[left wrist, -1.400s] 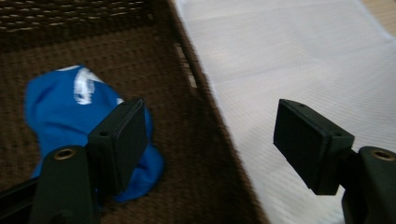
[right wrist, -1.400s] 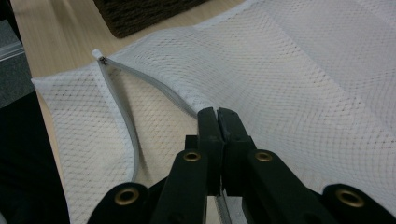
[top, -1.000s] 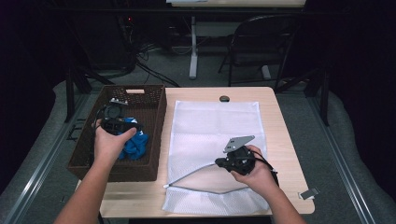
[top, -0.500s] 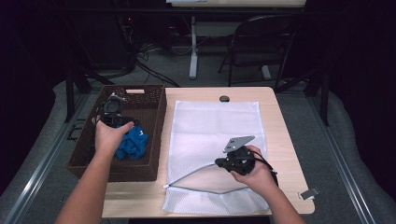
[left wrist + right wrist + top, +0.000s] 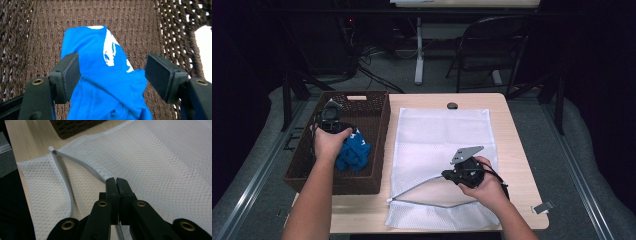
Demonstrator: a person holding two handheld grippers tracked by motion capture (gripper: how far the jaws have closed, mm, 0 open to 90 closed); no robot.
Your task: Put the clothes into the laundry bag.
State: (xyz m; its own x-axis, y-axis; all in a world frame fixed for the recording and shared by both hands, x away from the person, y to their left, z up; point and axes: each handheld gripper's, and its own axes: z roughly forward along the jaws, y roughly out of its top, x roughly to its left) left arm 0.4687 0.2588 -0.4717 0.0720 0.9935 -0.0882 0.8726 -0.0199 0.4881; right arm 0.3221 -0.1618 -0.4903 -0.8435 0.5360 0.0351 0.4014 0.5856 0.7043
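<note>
A crumpled blue cloth [image 5: 354, 152] with white print lies in the brown woven basket [image 5: 362, 100] at the table's left. My left gripper [image 5: 346, 138] reaches down into the basket. In the left gripper view it [image 5: 112, 72] straddles the cloth [image 5: 107, 50]: the left pad touches the fabric and the right pad stands clear. Its jaws have just been closing slightly. A white mesh bag [image 5: 442, 135] lies flat on the table. My right gripper [image 5: 446, 175] is shut on the bag's zipper edge [image 5: 85, 168] and lifts it, so the mouth gapes near the front.
The basket's wall [image 5: 175, 30] rises close around the left gripper. A small dark round object [image 5: 452, 105] sits at the table's far edge. A chair [image 5: 492, 45] and cables stand beyond the table. A small clip [image 5: 543, 207] lies off the table's right front corner.
My left hand has sunk lower into the basket, bringing the gripper down over the blue cloth. The right gripper and the bag's edge have stayed put.
</note>
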